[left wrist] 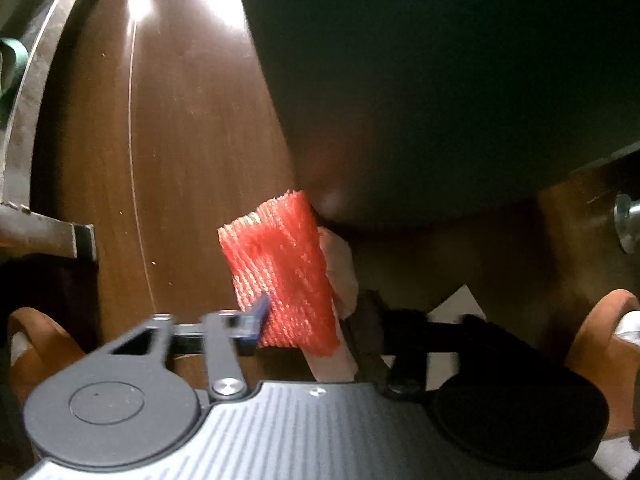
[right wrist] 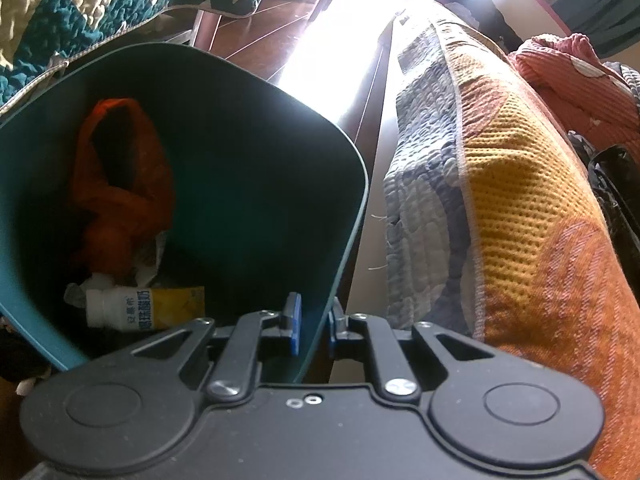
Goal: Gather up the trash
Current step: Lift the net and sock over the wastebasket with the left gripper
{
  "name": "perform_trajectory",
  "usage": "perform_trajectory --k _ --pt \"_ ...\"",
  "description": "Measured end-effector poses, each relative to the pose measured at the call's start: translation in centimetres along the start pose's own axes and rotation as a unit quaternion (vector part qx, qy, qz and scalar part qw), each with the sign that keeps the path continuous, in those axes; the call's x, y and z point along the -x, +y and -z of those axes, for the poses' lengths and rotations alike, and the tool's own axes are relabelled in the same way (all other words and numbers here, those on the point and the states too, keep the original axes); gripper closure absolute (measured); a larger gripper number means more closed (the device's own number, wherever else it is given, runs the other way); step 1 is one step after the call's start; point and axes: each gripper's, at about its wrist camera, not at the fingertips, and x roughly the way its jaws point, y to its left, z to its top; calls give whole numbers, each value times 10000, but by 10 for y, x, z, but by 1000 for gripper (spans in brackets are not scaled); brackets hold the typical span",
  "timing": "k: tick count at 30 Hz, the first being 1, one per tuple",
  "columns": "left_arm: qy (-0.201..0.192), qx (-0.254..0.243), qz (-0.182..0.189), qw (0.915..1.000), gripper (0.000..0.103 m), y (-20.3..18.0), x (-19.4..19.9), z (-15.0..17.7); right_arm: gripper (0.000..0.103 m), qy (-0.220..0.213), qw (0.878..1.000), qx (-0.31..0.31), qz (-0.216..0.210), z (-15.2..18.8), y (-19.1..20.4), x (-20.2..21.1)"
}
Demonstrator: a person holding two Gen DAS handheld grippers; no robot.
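The left gripper (left wrist: 304,320), jaws apart, straddles a red foam mesh sleeve (left wrist: 280,268) on the brown wooden floor (left wrist: 180,140) — closing off-centre could push it aside — while the right gripper (right wrist: 312,324) pinches the teal plastic bin (right wrist: 240,168)'s rim beside a quilted bed edge (right wrist: 500,200).

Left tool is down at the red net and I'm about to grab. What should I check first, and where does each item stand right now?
1. Red foam net sits between the left tool's fingers: ok.
2. Left tool open around the net: ok.
3. Pads pressing on the net: not ok, not yet closed.
4. Right tool clamped on the teal bin's wall: ok.
5. Room in the bin above the bottle and orange bag: ok.
6. Whether the pale scrap beside the net would come along: cannot tell.
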Motion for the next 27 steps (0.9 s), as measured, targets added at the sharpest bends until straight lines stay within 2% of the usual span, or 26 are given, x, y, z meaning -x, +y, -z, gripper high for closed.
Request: perform_trajectory --k 1,5,9,10,11,12,16,21,27 --pt "-35 -23 -62 10000 33 -2 0 0 91 -5 10000 4 -9 0 0 0" --pt "9 -39 -170 9998 33 -12 -6 -3 91 -7 10000 12 -32 0 0 1" --pt "66 -158 -453 9988 34 -26 -14 0 91 8 10000 1 -42 1 0 0" --pt "66 -143 -454 9988 41 -27 -13 1 91 3 10000 7 -51 1 0 0" --pt "78 -130 -460 9988 59 -28 -12 1 91 0 10000 3 -59 1 0 0" --pt "111 -106 -481 9987 68 -26 -13 2 91 -1 10000 -2 -59 1 0 -1" --pt "154 282 -322 9990 85 -7 -12 4 91 -14 10000 11 -62 1 0 0" --pt "-7 506 -190 9985 89 9 3 11 91 -22 10000 21 -41 1 1 0" --pt "-210 661 -71 9976 89 29 44 20 91 -6 9999 -77 -90 0 -1 -1"
